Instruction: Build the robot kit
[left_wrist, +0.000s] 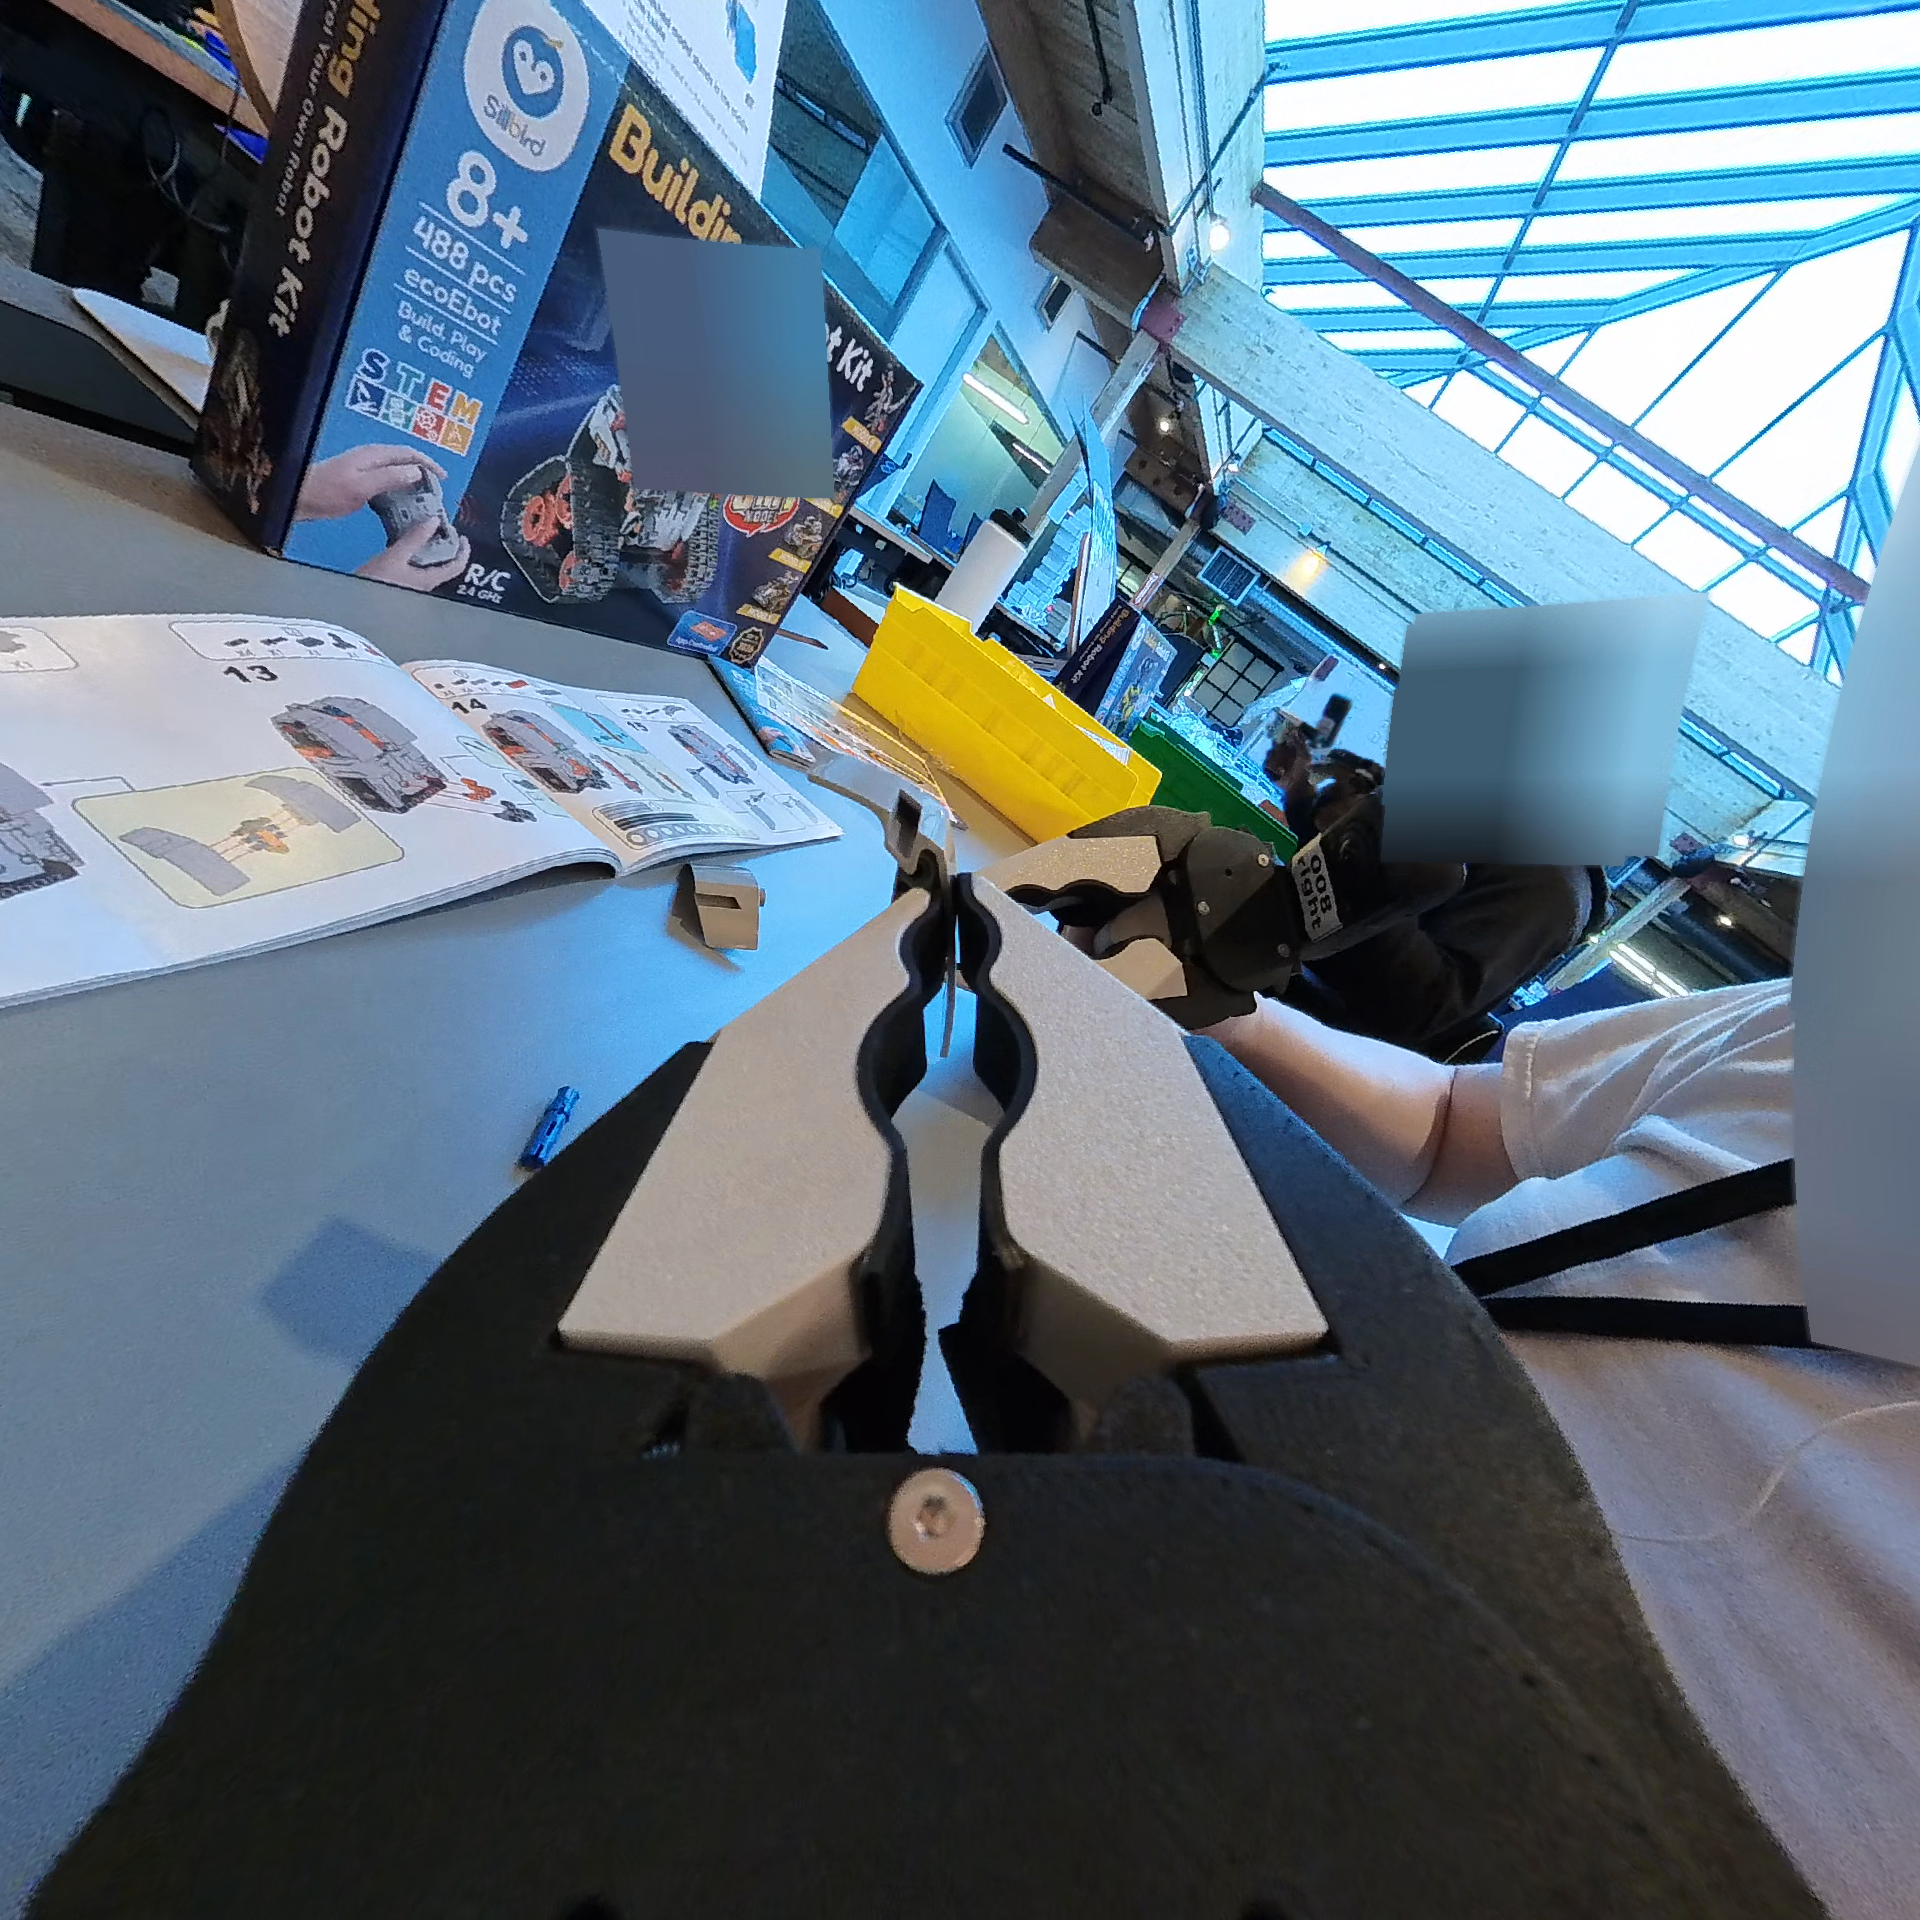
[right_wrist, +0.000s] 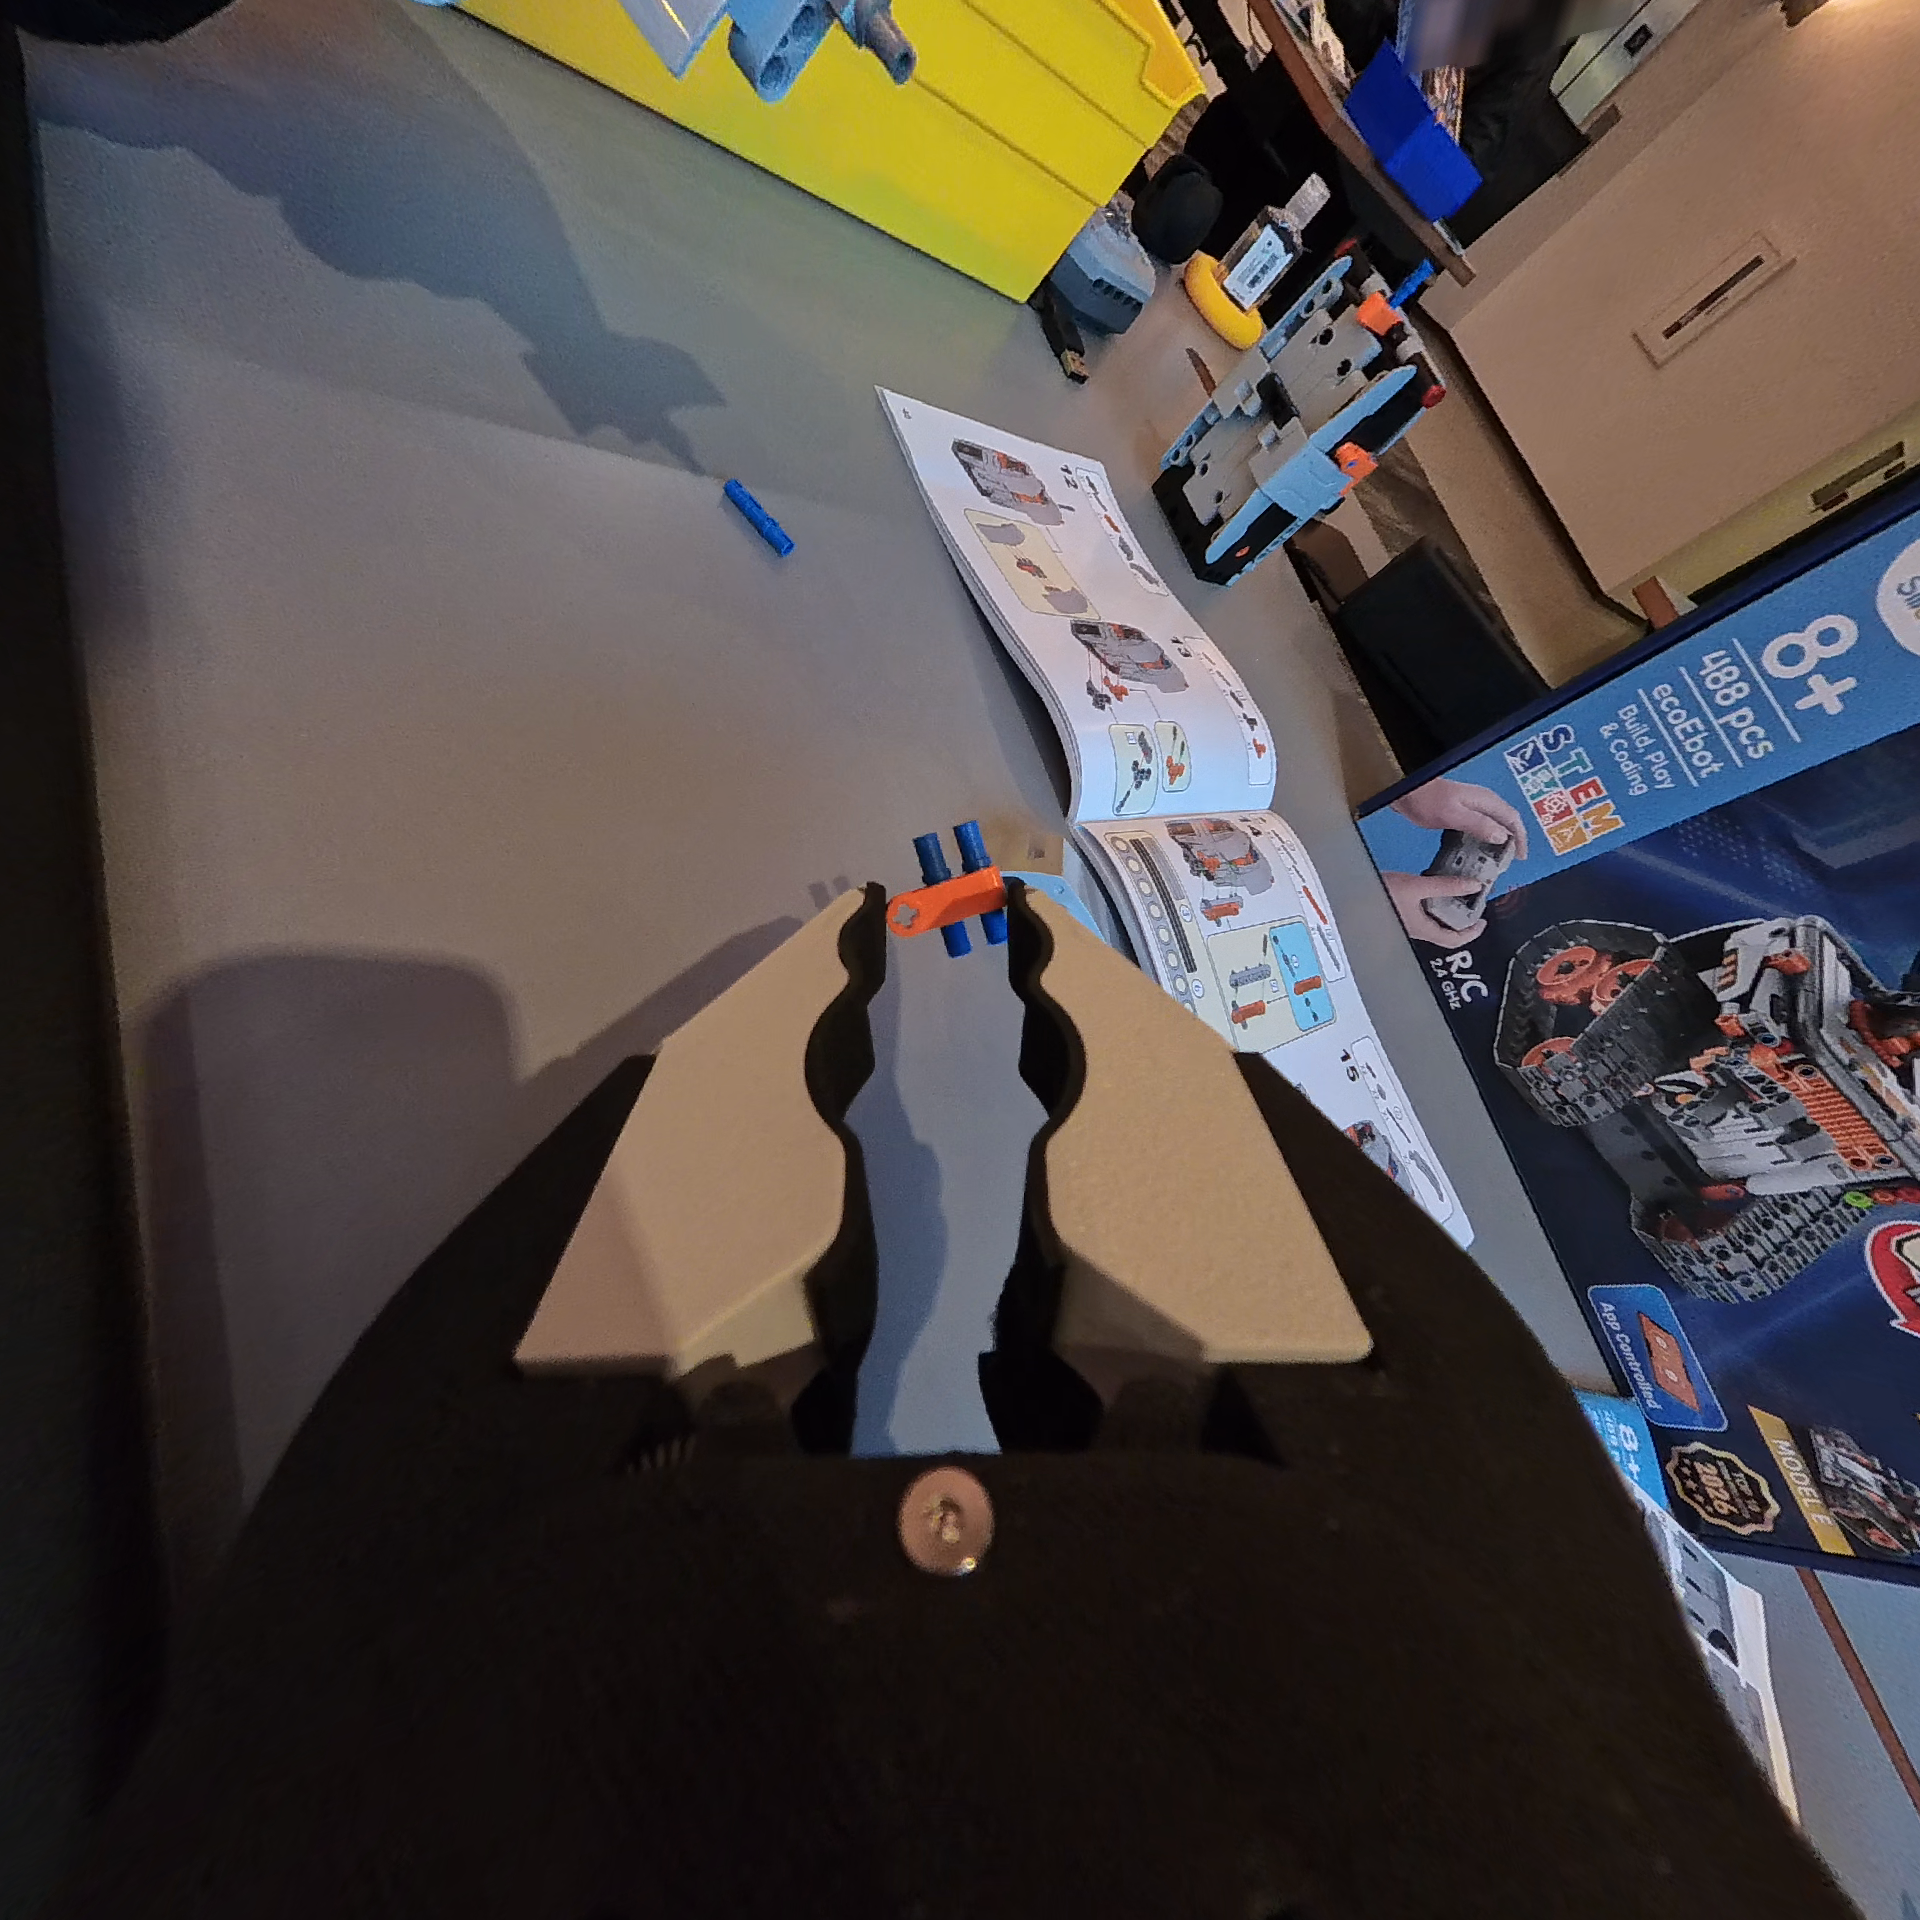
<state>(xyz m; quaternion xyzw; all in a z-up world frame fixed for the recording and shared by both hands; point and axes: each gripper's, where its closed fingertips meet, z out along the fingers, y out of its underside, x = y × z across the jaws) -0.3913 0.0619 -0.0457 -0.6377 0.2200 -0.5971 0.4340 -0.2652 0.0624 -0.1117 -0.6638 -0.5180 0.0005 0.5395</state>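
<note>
My left gripper (left_wrist: 951, 894) is shut on a grey curved panel piece (left_wrist: 914, 821) that sticks out up and left from its fingertips above the grey table (left_wrist: 260, 1195). My right gripper (right_wrist: 940, 914) is shut on a small orange beam with two blue pins (right_wrist: 951, 902) through it, held over the table. In the left wrist view the right gripper (left_wrist: 1039, 909) sits just right of my left fingertips, close to the grey piece. The grey piece shows at the top edge of the right wrist view (right_wrist: 779, 42).
An open instruction booklet (left_wrist: 312, 769) (right_wrist: 1143, 727) lies on the table. A loose blue pin (left_wrist: 549, 1127) (right_wrist: 758, 516) and a small grey part (left_wrist: 717, 904) lie near it. The kit box (left_wrist: 499, 312) (right_wrist: 1714, 1039), a yellow bin (left_wrist: 997, 717) (right_wrist: 935, 135) and a part-built model (right_wrist: 1299, 436) stand behind. A person's arm (left_wrist: 1382, 1101) is at the right. About 15 cm separates my left fingertips from my right.
</note>
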